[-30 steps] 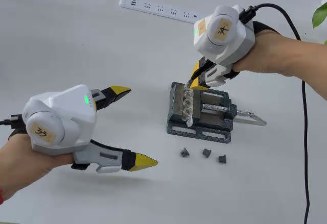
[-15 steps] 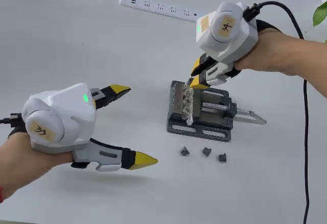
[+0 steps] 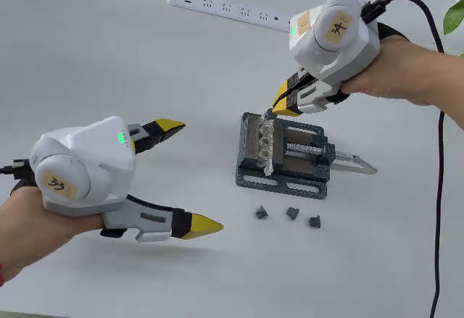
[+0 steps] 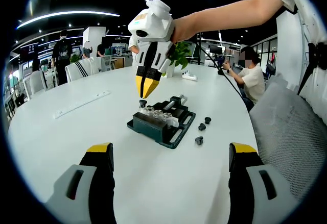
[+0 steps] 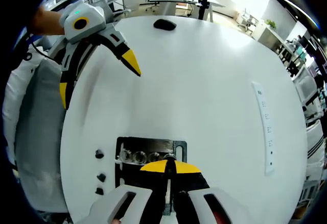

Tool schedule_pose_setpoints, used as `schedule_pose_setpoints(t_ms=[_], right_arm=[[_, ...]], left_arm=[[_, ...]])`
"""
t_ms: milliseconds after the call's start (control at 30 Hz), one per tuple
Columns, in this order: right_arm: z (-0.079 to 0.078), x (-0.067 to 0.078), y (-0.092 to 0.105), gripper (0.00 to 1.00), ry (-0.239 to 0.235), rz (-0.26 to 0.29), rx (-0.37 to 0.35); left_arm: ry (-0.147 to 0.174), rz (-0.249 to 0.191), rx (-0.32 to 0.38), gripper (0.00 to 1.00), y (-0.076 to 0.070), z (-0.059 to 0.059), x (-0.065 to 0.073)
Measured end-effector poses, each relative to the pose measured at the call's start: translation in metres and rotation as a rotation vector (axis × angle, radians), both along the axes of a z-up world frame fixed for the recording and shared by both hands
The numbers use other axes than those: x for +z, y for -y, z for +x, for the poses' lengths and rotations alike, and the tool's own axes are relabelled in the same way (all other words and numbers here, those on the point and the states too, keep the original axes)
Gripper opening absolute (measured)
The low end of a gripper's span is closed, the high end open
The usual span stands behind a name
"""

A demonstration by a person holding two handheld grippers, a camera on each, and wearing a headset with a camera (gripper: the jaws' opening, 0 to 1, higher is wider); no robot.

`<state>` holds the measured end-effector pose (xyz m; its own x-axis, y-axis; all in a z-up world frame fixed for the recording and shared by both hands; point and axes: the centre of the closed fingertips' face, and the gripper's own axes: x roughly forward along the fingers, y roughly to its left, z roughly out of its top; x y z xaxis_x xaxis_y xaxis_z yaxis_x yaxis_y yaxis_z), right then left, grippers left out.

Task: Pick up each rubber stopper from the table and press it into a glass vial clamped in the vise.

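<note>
- table (image 3: 109, 57): smooth matt white
- vise (image 3: 275, 182) below right gripper (image 3: 279, 108) jaws: dark matt metal, bright screw
- vials (image 3: 266, 143): clear glossy glass
- stoppers (image 3: 292, 214): dark matt rubber
- left gripper (image 3: 192, 175) shell: smooth white plastic, yellow jaw tips

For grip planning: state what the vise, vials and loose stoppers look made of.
Vise: likely cast metal, dark grey matte paint, bare shiny screw. Vials: clear glass or plastic, see-through with glints. Stoppers: dark grey, dull, probably rubber.

White table (image 3: 109, 57), dark vise (image 3: 279, 182) at centre, three loose stoppers (image 3: 292, 214) just beside it, power strip (image 3: 225, 11) farther back
</note>
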<state>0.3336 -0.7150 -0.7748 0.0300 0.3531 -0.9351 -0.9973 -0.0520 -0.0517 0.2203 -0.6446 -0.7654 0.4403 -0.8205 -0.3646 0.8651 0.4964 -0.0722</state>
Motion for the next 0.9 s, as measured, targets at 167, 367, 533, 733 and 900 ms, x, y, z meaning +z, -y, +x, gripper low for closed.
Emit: schedule_pose_setpoints(t_ms=[167,367,533,733,900], right_arm=[[0.0000,-0.0028,0.0005,0.00,0.001,-0.009,0.007],[-0.0001,-0.0048,0.0010,0.00,-0.002,-0.014,0.007],[-0.0002,-0.0046,0.0001,0.00,-0.004,-0.017,0.009],[-0.0006,-0.0058,0.0002,0.00,-0.002,-0.028,0.020],[0.0008,-0.0074,0.0004,0.00,-0.011,-0.037,0.021]], left_arm=[[-0.001,0.000,0.001,0.93,-0.0009,0.0011,-0.0006],[-0.004,-0.003,0.003,0.92,-0.0010,0.0012,-0.0012],[-0.005,-0.003,0.002,0.92,-0.0009,0.0014,-0.0022],[-0.006,-0.006,0.000,0.92,0.0004,0.0019,-0.0021],[-0.006,-0.009,-0.003,0.92,0.0015,0.0017,-0.0015]])
